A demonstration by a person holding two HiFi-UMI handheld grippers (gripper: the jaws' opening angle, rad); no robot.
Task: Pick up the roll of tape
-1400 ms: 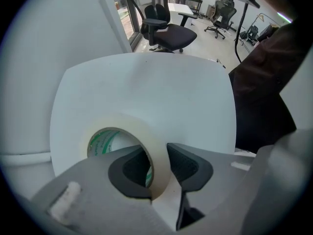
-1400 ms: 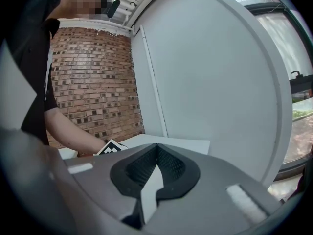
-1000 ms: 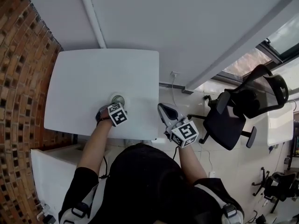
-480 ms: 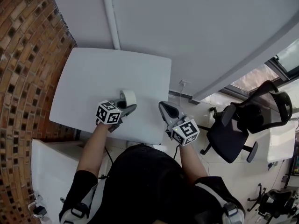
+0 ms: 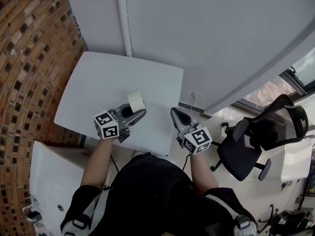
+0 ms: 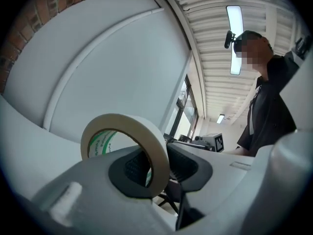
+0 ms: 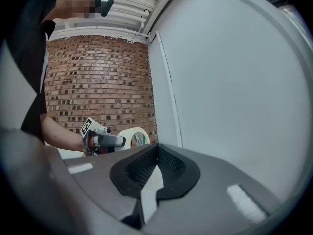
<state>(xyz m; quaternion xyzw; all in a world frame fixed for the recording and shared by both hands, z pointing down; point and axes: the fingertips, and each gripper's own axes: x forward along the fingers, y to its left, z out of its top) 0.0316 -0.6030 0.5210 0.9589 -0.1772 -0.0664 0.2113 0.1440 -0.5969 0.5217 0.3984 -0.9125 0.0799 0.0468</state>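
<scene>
Head view: one white counter (image 5: 93, 90), one roll of tape (image 5: 136, 101), two grippers, and one black office chair (image 5: 256, 141) in full sight.

The roll of tape is cream-coloured with green print inside its core. It stands on edge, raised off the counter, above the counter's near half and towards its right side.

The left gripper (image 5: 134, 113) has hold of the roll. The left gripper view shows its jaws part-way closed on the roll's wall, with one pad inside the ring and the other pressing the outer face. The person's hand holding this gripper is above the counter's near edge.

The right gripper (image 5: 174, 116) sits at the counter's right edge, close to the near right corner and well apart from the roll. The right gripper view shows its jaws drawn together with the tips touching and nothing between them.

The counter's left edge runs close beside a brick wall (image 5: 29, 58). Its far edge meets a white wall (image 5: 206, 38), and a white pipe (image 5: 125, 18) on that wall starts at the far edge. The right edge is open to a tiled floor (image 5: 206, 156). The office chair stands on that floor, well apart from the counter's right edge. A second white surface (image 5: 49, 176) lies below the counter's near left corner.
</scene>
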